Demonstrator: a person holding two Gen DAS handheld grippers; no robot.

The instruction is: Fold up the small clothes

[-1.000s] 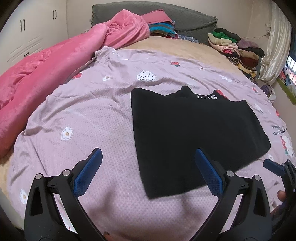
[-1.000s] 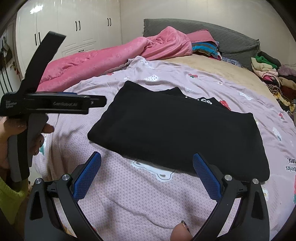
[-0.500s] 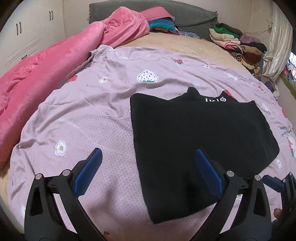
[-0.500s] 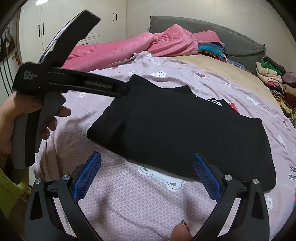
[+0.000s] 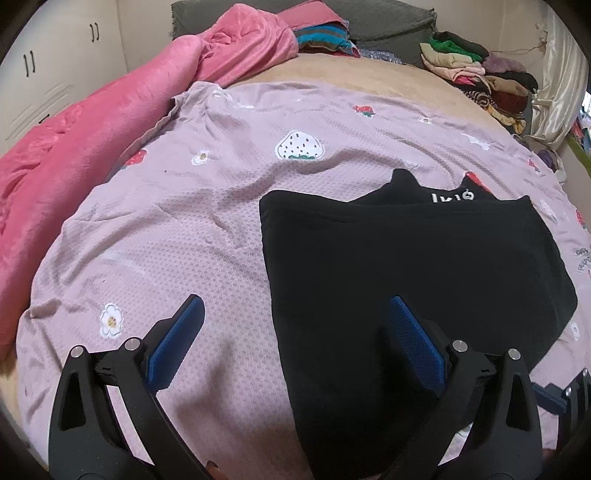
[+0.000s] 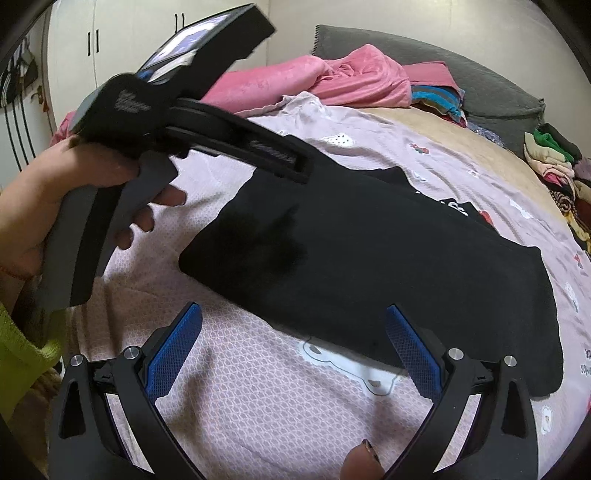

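Note:
A black garment (image 5: 424, 266) lies folded into a wide rectangle on the lilac sheet (image 5: 184, 229), with white lettering (image 5: 452, 195) on a layer that peeks out at its far edge. My left gripper (image 5: 295, 332) hovers open over the garment's near left corner, one pad above the sheet and one above the cloth. In the right wrist view the garment (image 6: 369, 258) runs across the middle. My right gripper (image 6: 293, 350) is open just short of its near edge, holding nothing. A hand (image 6: 55, 195) holds the left tool, which reaches over the garment's left end.
A pink blanket (image 5: 74, 147) is heaped along the left side of the bed. Stacked clothes (image 5: 480, 74) sit at the far right beside a grey headboard cushion (image 5: 388, 18). White wardrobe doors (image 5: 55, 55) stand at the left. Bare sheet stretches left of the garment.
The left gripper has moved forward and lower over the garment's left end, swinging into the right wrist view. The right gripper has edged nearer the garment. Both stay open.

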